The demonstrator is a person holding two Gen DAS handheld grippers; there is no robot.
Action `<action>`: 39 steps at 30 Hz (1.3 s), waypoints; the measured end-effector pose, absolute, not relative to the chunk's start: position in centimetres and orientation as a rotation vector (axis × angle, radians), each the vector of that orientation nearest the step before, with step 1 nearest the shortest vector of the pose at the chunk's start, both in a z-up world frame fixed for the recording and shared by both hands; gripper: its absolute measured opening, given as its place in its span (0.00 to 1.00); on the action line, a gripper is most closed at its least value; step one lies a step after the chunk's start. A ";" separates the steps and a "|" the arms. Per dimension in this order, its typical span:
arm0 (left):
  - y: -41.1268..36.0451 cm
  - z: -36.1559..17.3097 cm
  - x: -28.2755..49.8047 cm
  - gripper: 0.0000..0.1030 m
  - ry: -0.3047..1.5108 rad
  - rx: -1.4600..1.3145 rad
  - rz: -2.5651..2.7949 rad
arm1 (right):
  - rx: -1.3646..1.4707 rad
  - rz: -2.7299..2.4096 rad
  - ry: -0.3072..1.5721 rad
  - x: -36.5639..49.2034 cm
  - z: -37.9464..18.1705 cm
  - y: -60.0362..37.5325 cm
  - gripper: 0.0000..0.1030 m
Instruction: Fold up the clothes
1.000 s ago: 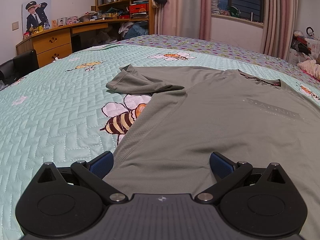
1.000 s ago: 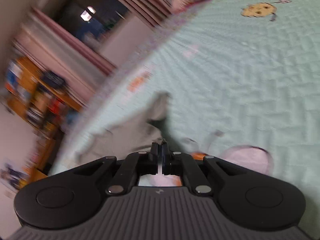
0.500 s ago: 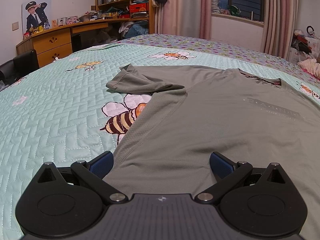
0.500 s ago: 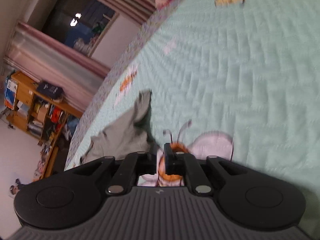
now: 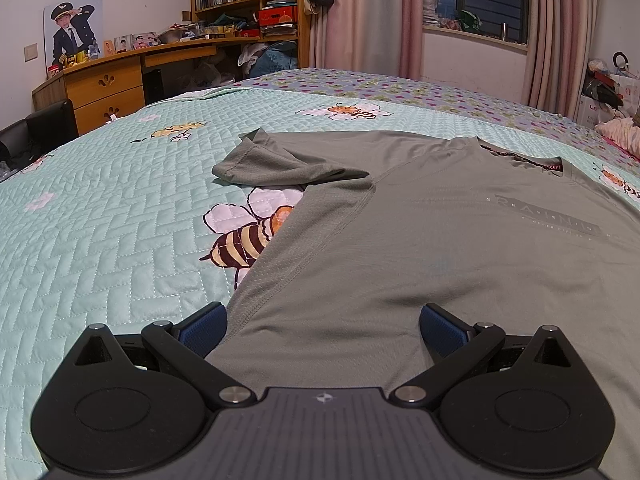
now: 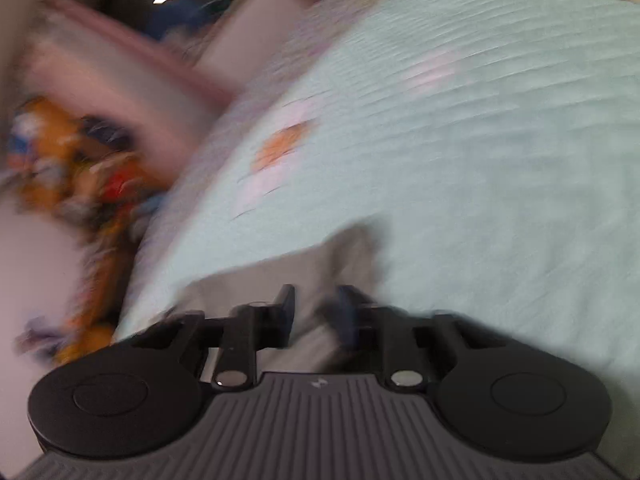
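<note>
A grey T-shirt [image 5: 432, 240] lies spread flat on the bed, collar at the right, one sleeve [image 5: 276, 162] folded over at the far left. My left gripper [image 5: 322, 326] stands open low over the shirt's lower edge, its blue pads on either side of the cloth with nothing held. In the blurred right wrist view, my right gripper [image 6: 314, 312] is open, its fingers a little apart above a grey part of the shirt [image 6: 276, 276].
The bed is covered by a mint quilted bedspread [image 5: 100, 220] with bee prints [image 5: 244, 240]. A wooden desk [image 5: 108, 84] and bookshelf [image 5: 248, 0] stand beyond the far left edge. Curtains [image 5: 556, 32] and a window lie behind the bed.
My right gripper has gone from shut to open and swung quickly over the shirt, blurring its view. The left gripper and the shirt have stayed still.
</note>
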State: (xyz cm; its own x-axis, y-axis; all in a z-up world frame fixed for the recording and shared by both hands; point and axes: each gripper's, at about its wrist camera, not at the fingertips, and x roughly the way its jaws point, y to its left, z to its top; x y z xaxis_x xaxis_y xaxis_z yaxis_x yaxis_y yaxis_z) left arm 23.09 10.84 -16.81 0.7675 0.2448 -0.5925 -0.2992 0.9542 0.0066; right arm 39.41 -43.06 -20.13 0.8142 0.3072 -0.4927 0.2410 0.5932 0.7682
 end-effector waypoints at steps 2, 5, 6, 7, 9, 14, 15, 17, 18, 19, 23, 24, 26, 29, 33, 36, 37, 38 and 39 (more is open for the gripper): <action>10.9 -16.8 23.1 1.00 0.630 -0.089 0.296 | 1.035 -0.013 0.577 38.7 -20.6 -44.6 0.00; 10.9 -16.8 23.1 1.00 0.630 -0.089 0.297 | 1.008 -0.021 0.495 36.5 -19.2 -44.6 0.09; 10.8 -16.8 23.1 1.00 0.630 -0.088 0.297 | 0.994 0.012 0.469 35.6 -18.6 -44.2 0.10; 10.8 -16.8 23.1 1.00 0.631 -0.088 0.298 | 0.999 0.084 0.461 34.6 -18.1 -43.4 0.12; 10.8 -16.8 23.1 1.00 0.632 -0.087 0.298 | 1.003 0.213 0.470 32.8 -17.5 -41.7 0.25; 10.8 -16.8 23.2 1.00 0.638 -0.086 0.299 | 0.934 0.080 0.636 30.5 -19.7 -39.1 0.00; 10.8 -16.8 23.2 1.00 0.639 -0.087 0.299 | 0.984 0.039 0.621 29.8 -20.3 -39.6 0.00; 10.8 -16.7 23.3 1.00 0.641 -0.087 0.299 | 1.039 -0.026 0.564 28.1 -20.2 -39.9 0.04; 10.8 -16.7 23.3 1.00 0.642 -0.088 0.299 | 1.018 -0.058 0.548 27.3 -19.7 -39.4 0.05; 10.8 -16.7 23.3 1.00 0.644 -0.088 0.298 | 0.991 -0.077 0.536 26.4 -19.1 -38.5 0.10; 10.8 -16.7 23.3 1.00 0.648 -0.089 0.297 | 0.951 0.058 0.525 25.0 -17.1 -33.9 0.33; 10.9 -16.7 23.3 1.00 0.649 -0.090 0.296 | 0.938 0.131 0.529 24.8 -16.6 -32.3 0.33; 10.9 -16.6 23.3 1.00 0.651 -0.091 0.295 | 0.923 0.276 0.548 24.7 -15.8 -29.2 0.41; 11.0 -16.5 23.3 1.00 0.662 -0.095 0.286 | 0.970 0.418 0.615 25.3 -16.3 -26.2 0.50; 11.2 -16.4 23.4 1.00 0.679 -0.101 0.270 | 0.984 0.261 0.685 26.0 -18.9 -27.2 0.25; 11.7 -16.0 23.5 1.00 0.704 -0.122 0.247 | 0.923 0.200 0.667 25.2 -18.0 -27.4 0.26; 11.9 -15.8 23.5 0.99 0.715 -0.135 0.239 | 0.894 0.185 0.665 25.2 -17.4 -27.2 0.29; 12.7 -15.6 23.7 0.99 0.720 -0.172 0.239 | 0.878 0.184 0.662 25.1 -16.9 -26.8 0.36; 13.9 -15.3 23.9 0.99 0.719 -0.231 0.248 | 0.881 0.192 0.658 24.8 -16.6 -26.3 0.40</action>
State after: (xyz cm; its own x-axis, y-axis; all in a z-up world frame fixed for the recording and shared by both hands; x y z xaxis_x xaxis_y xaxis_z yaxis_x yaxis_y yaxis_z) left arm 23.92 13.86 -15.33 0.7253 0.1443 -0.6732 -0.3018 0.9455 -0.1225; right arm 24.76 -26.35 -16.57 0.7884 0.4160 -0.4532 0.1061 0.6337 0.7662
